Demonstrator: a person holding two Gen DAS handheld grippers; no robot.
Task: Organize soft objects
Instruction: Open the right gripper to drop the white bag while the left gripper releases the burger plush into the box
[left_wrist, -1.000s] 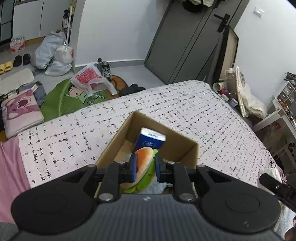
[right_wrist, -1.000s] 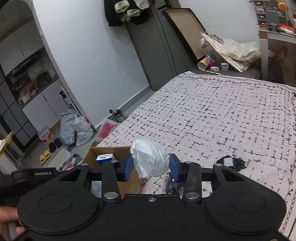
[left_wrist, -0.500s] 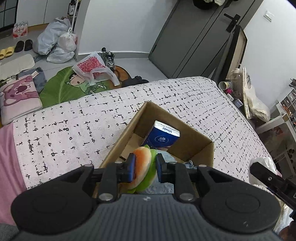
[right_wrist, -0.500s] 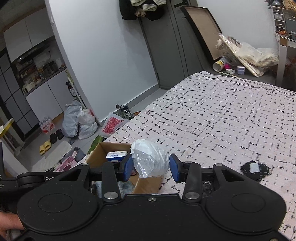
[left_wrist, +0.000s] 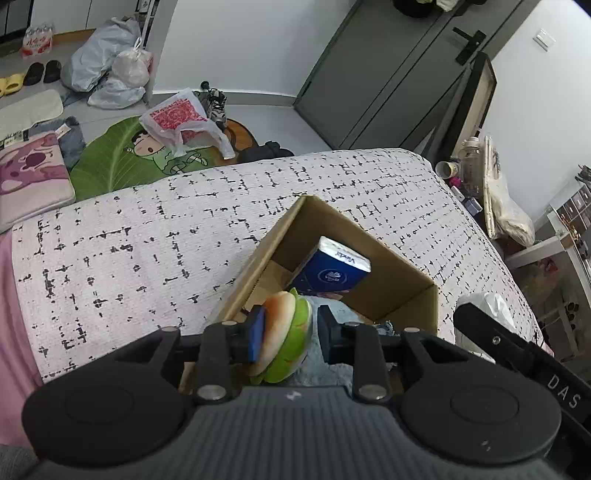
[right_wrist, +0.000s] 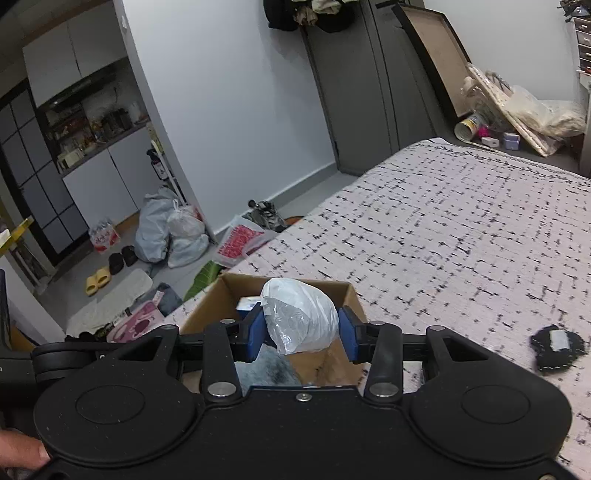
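The left gripper (left_wrist: 287, 334) hangs over the near end of the cardboard box (left_wrist: 400, 271), its jaws opening. The burger toy (left_wrist: 282, 334) stands on edge between them, touching the left pad, clear of the right, flat faces toward the pads. The right gripper (right_wrist: 301, 332) is clamped on a crumpled plastic bag (right_wrist: 299, 319), with the box just beyond and below.

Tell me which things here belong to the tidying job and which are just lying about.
In the job: burger plush between the opening left gripper; white plastic bundle clamped in the right gripper; cardboard box; tissue pack inside it.

Lying about: floor bags, slippers, leaf mat.
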